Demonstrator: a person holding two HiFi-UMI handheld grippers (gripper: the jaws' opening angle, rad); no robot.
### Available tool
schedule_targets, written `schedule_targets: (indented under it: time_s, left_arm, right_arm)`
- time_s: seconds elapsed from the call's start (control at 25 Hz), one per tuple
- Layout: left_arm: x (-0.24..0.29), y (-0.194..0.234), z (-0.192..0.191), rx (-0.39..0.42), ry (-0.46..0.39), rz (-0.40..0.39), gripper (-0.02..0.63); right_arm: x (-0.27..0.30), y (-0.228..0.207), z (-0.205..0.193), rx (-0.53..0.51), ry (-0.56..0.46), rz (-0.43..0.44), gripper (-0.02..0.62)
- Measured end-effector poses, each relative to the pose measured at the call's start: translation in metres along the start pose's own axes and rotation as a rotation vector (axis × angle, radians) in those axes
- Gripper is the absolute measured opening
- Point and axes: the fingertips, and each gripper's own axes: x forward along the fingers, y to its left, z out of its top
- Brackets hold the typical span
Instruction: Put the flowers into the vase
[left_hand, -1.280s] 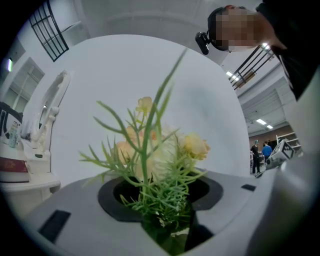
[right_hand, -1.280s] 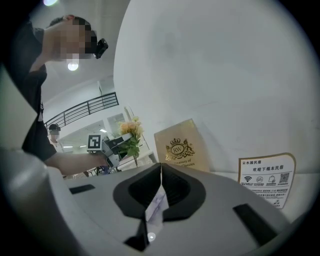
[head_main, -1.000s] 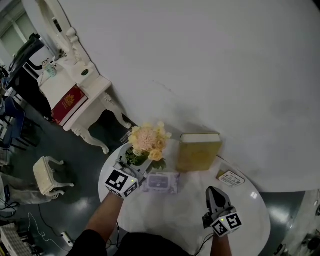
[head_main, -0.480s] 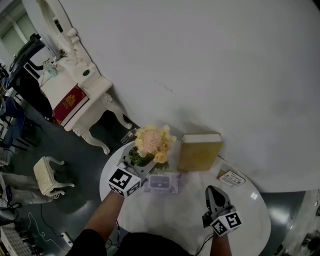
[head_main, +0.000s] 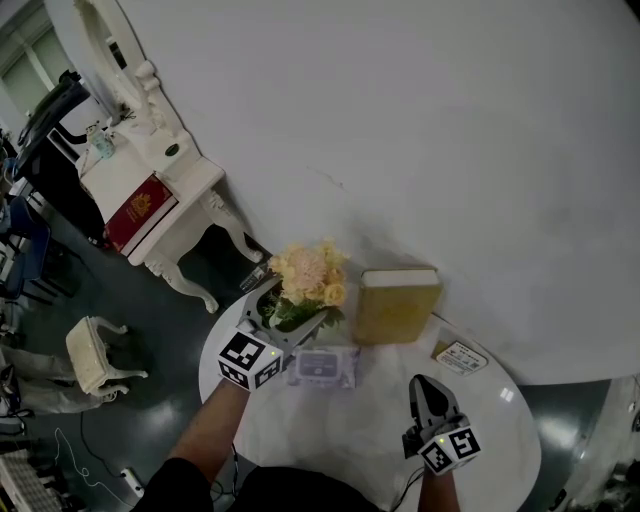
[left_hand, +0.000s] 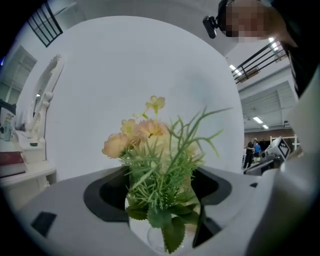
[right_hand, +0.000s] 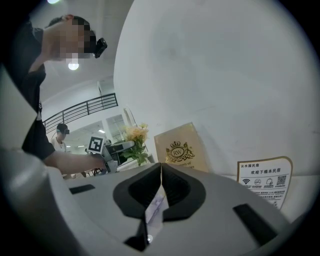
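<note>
A bunch of pale orange and yellow flowers (head_main: 305, 275) with green leaves stands at the far left of the round white table (head_main: 370, 430). My left gripper (head_main: 285, 318) reaches in at its base. In the left gripper view the stems (left_hand: 160, 187) rise between the two jaws, and a pale vase rim (left_hand: 155, 239) shows low under the leaves. The jaws have just been opening and stand apart from the stems. My right gripper (head_main: 422, 382) rests near the table's front right, its jaws shut (right_hand: 161, 170) with nothing held.
A gold book (head_main: 397, 305) stands upright just right of the flowers. A pack of wipes (head_main: 322, 366) lies in front of them. A printed card (head_main: 462, 357) lies at the right. A white dressing table (head_main: 150, 170) and a stool (head_main: 95, 350) stand beyond the table's left edge.
The flowers and the left gripper have shifted a little to the right, toward the book. The right gripper has stayed where it was.
</note>
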Motion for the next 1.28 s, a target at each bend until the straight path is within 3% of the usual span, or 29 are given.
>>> schedule_targets:
  time_s: [0.4,1.28]
  left_arm:
    - [-0.007,-0.002,-0.005,0.033,0.036,0.002,0.428]
    - [-0.047,-0.017,0.018,0.049,-0.004,-0.041,0.430]
  right_arm:
    - [0.000,0.008,0.000,-0.003,-0.003,0.002,0.025]
    - [-0.021,0.052,0.011,-0.053,-0.048,-0.012,0.025]
